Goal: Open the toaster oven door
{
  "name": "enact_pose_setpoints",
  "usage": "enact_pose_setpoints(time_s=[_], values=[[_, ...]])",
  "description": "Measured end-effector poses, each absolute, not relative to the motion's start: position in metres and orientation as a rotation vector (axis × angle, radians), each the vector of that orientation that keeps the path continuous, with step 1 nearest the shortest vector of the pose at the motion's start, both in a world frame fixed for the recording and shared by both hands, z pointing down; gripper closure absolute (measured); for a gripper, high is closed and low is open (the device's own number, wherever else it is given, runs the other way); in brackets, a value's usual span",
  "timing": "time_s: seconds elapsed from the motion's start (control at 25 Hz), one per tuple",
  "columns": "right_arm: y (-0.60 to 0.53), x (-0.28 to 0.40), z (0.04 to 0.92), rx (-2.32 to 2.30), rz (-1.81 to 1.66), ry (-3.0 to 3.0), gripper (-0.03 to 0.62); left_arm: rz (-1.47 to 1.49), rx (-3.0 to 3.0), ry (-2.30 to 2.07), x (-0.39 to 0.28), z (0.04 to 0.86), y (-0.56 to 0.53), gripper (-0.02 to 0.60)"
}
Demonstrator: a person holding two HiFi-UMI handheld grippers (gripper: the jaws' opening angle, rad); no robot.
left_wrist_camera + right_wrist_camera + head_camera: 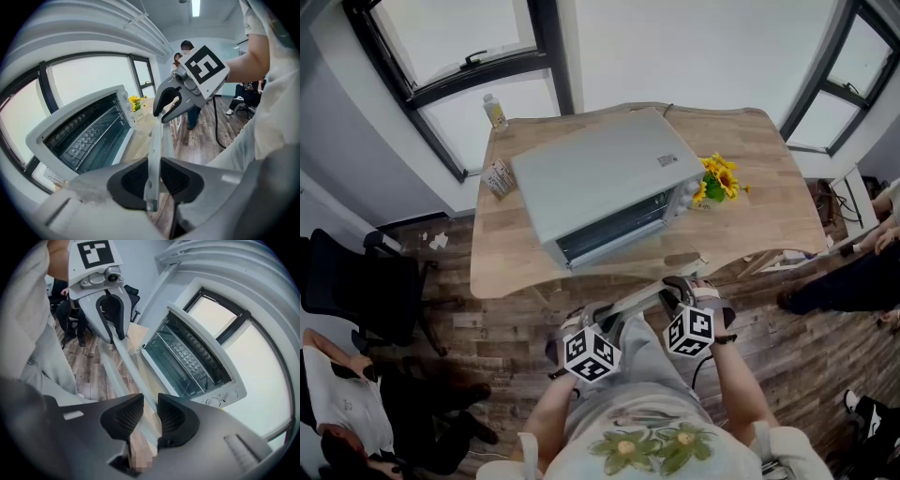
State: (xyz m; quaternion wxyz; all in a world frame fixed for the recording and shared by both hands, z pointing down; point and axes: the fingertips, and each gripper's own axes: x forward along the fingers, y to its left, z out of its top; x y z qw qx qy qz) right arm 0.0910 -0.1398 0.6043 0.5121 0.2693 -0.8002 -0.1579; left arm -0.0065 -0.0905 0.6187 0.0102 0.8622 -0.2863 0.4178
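Note:
The silver toaster oven [600,173] stands on the wooden table [769,187], its front facing me and its dark rack-filled cavity [84,131] exposed. Its door hangs folded down over the table's near edge, with the pale handle bar [642,295] at its outer end. My left gripper [598,314] is shut on the bar's left part; the bar [153,154] runs between its pads. My right gripper [680,286] is shut on the right part, where the bar [136,380] passes between its black pads [169,418]. Each gripper view also shows the other gripper on the bar.
A water bottle [495,112] and a small carton [498,177] stand at the table's back left, and sunflowers [719,178] to the oven's right. A black chair [356,281] and seated people [337,394] are on the left, and another person [862,272] on the right.

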Motion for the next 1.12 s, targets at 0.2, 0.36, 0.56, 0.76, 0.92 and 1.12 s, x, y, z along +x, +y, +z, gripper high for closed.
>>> enact_pose_setpoints(time_s=[0.2, 0.36, 0.56, 0.76, 0.92, 1.12], values=[[-0.137, 0.092, 0.61, 0.631, -0.369, -1.922, 0.499, 1.311, 2.682, -0.879, -0.005, 0.623, -0.087, 0.489], [-0.135, 0.093, 0.613, 0.623, -0.364, -1.925, 0.499, 1.318, 2.677, -0.873, -0.004, 0.627, -0.085, 0.488], [-0.132, 0.094, 0.618, 0.609, -0.358, -1.919, 0.497, 1.33, 2.671, -0.857, -0.003, 0.631, -0.082, 0.486], [-0.13, 0.095, 0.624, 0.603, -0.347, -1.913, 0.496, 1.328, 2.665, -0.836, -0.002, 0.637, -0.08, 0.483], [-0.127, 0.096, 0.627, 0.598, -0.343, -1.909, 0.496, 1.331, 2.661, -0.82, -0.001, 0.64, -0.078, 0.482], [-0.126, 0.098, 0.632, 0.591, -0.342, -1.906, 0.496, 1.34, 2.656, -0.797, 0.001, 0.644, -0.076, 0.479]])
